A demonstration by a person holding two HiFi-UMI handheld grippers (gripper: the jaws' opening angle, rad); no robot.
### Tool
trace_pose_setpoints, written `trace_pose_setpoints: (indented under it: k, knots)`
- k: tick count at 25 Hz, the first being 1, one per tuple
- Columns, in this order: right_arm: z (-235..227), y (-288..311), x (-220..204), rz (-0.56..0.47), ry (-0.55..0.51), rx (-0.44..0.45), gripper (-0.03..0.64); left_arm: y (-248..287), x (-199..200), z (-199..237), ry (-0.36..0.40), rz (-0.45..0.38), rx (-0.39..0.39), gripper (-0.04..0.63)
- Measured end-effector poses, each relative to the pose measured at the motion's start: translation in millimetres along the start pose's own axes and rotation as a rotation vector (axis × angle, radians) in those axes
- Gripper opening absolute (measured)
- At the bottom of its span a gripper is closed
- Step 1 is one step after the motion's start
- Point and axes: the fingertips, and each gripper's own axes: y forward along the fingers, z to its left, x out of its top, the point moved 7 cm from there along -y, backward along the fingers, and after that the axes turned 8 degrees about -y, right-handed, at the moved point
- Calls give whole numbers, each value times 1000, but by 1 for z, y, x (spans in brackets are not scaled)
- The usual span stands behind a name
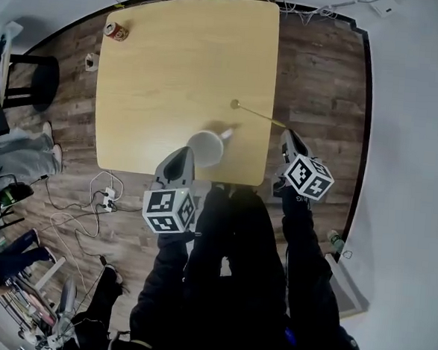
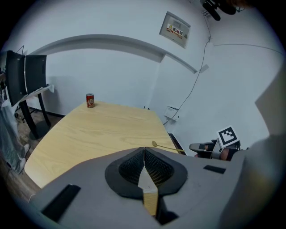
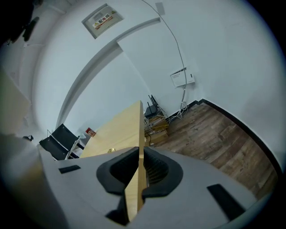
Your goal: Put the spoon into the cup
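Head view: the wooden table (image 1: 133, 112) is carrying a white cup (image 1: 206, 148) close to its near edge. The gold spoon (image 1: 259, 115) is lying flat to the cup's right and a little farther off, well apart from it; its bowl is pointing toward the table's middle and its handle tip is reaching the right edge. A red can (image 1: 115, 30) is standing at the far left corner. The left gripper (image 1: 183, 154) is hanging just beside the cup on its near-left side; the right gripper (image 1: 288, 138) is hovering at the table's right edge near the handle tip, seemingly not touching it.

Left gripper view: the left gripper (image 2: 144, 150) is showing its jaws meeting at the tips with nothing clamped; the spoon (image 2: 155, 144) is lying just beyond them on the bare wood, and the right gripper (image 2: 196, 147) is waiting past the handle's end.

Right gripper view: the right gripper (image 3: 139, 152) is holding its jaws barely apart, a thin slit with only the table's edge showing through it and nothing inside; the can (image 3: 90, 131) is sitting far off.

The reach for the spoon looks to be the step in hand; the spoon is not yet picked up and the cup is holding nothing. The next move is probably calling for wider right jaws, squared across the thin handle at the edge, then a firm pinch, a lift and a carry over the cup's rim.
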Motion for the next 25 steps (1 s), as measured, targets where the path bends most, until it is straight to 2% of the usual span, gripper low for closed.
trace_pose_setpoints:
  k: [7, 10, 12, 15, 25]
  knots:
    - [-30, 33, -10, -33, 191, -2, 126, 17, 2, 13, 8, 6, 11, 34]
    - [-39, 44, -19, -43, 311, 50, 144, 19, -2, 18, 5, 15, 17, 34]
    - [-41, 49, -22, -56, 374, 101, 139, 19, -5, 21, 2, 19, 24, 34]
    - [-38, 51, -18, -87, 423, 172, 47, 17, -6, 26, -3, 23, 34, 34]
    - [-15, 33, 7, -140, 435, 296, 23, 7, 2, 28, -16, 1, 39, 34]
